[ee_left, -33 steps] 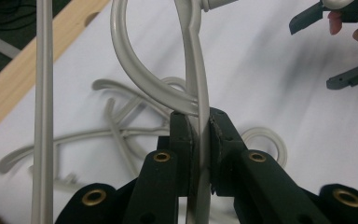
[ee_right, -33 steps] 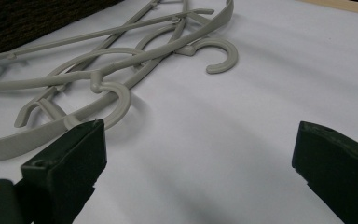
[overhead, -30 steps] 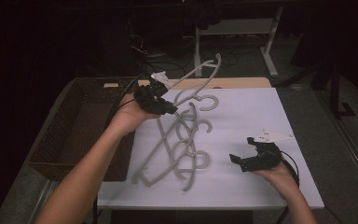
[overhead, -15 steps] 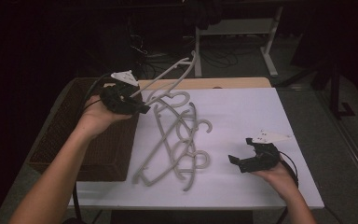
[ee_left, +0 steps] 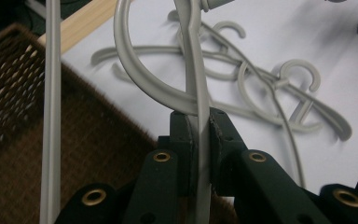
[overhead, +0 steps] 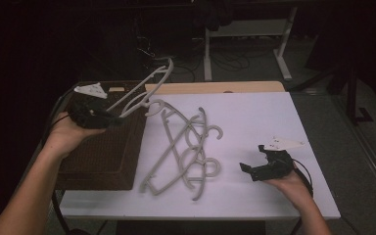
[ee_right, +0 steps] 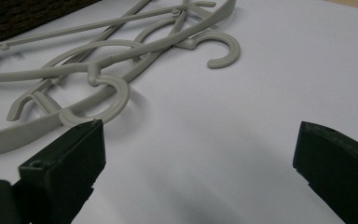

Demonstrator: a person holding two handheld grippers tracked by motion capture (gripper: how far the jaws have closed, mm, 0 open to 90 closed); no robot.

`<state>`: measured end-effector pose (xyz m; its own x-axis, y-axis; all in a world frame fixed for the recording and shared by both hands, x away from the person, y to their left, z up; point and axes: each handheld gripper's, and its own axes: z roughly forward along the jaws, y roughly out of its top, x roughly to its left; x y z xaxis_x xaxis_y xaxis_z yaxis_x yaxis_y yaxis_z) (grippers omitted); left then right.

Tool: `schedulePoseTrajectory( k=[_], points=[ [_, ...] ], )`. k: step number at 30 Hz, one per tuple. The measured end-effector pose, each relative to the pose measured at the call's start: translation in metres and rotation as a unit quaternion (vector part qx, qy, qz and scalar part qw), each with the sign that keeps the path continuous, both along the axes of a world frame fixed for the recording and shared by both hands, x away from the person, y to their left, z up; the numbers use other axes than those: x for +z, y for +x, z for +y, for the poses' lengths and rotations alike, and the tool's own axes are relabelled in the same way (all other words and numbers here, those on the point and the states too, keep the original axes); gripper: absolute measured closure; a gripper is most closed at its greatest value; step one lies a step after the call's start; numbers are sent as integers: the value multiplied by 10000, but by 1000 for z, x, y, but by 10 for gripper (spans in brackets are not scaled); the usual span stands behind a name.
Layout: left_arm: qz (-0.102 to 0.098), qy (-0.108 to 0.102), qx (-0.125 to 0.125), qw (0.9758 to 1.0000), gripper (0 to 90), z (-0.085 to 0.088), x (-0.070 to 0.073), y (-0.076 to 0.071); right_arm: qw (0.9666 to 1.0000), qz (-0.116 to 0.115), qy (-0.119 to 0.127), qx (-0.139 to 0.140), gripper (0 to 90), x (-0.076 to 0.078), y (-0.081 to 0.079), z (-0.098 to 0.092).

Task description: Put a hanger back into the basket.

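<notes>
Leftward went the left gripper (overhead: 108, 119) since the earlier frames — it carried its grey hanger (overhead: 144, 90) off the white table (overhead: 254, 112) and now hung over the wicker basket (overhead: 112, 156), jaws clamped on the hanger's arm, so a drop into the basket looked near. Right of the basket lay the hanger pile (overhead: 183, 149). Beyond it, the right gripper (overhead: 257, 164) rested with jaws apart — dark room behind.

Probably lab: floor cables (overhead: 225, 61), desk frame (overhead: 247, 34).
</notes>
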<state>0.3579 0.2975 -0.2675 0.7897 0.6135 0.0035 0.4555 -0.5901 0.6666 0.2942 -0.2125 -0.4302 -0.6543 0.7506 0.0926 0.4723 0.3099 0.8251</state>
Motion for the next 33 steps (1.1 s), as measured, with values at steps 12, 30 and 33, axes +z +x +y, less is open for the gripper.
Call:
schedulePoseTrajectory(
  k=[12,30,33],
  points=[
    [118,29,413,9991,816,57,-13,-15,9999,40,-102,-38,21,-3,2,1],
    [296,-7,602,9977,814,83,-36,-13,9999,67,-120,-40,21,-3,2,2],
    [346,-50,638,9973,814,89,-40,-11,9999,88,-129,-28,21,-4,2,2]
  ],
)
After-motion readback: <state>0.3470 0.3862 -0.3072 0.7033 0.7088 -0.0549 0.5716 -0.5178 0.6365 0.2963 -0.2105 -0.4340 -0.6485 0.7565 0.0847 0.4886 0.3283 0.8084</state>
